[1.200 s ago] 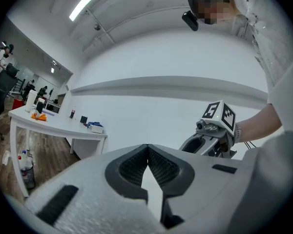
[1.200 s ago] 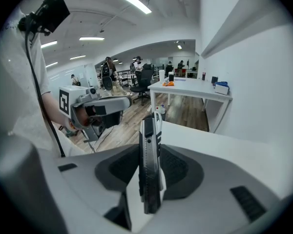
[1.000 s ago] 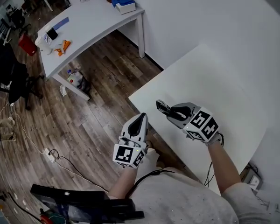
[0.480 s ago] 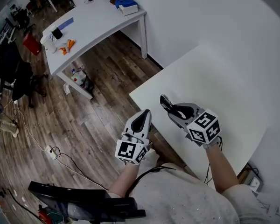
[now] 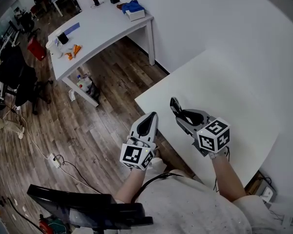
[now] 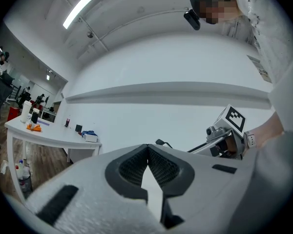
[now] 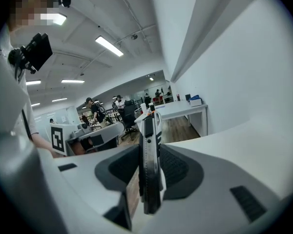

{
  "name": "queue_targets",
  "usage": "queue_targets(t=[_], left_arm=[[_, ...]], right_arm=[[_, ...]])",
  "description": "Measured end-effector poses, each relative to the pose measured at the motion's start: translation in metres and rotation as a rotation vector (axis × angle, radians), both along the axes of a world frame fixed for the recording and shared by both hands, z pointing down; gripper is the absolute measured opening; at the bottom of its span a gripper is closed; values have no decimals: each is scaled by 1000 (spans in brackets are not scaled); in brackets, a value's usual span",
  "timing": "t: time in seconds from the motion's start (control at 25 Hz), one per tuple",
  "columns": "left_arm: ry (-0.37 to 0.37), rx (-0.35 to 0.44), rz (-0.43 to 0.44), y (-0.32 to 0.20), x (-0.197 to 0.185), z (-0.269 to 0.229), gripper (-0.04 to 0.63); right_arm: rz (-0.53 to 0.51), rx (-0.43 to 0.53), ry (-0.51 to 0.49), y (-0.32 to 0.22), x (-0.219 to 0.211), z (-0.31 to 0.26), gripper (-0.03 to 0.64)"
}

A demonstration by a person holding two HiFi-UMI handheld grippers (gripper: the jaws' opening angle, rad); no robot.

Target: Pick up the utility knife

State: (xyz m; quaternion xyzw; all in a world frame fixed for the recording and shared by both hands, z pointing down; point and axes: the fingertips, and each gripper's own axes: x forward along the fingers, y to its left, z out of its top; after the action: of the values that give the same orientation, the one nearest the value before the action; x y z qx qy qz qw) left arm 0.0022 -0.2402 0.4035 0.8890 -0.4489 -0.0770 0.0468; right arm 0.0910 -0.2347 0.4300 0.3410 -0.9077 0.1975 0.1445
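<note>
I've got R gripper (image 5: 177, 110) clamped on the utility knife (image 7: 149, 169) above the bench's (image 5: 224, 82) near edge; L gripper (image 6: 147, 149) pinched closed, holding nothing.

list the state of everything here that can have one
utility knife, clamped edge-on in the right gripper, held clear of the white table; can't tell whether the blade is out
right gripper, shut on the utility knife
left gripper, shut, nothing in it
</note>
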Motion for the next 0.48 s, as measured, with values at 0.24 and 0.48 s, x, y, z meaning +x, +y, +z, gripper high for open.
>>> queue_targets(t=[0.24,0.48], left_arm=[[-5,5,14,4,8,-3,8],[-7,7,22,8,11,-2,8]], right_arm=[[46,-7,-61,3,6,-6,133],[56,-2,-61,6,9,-5,133]])
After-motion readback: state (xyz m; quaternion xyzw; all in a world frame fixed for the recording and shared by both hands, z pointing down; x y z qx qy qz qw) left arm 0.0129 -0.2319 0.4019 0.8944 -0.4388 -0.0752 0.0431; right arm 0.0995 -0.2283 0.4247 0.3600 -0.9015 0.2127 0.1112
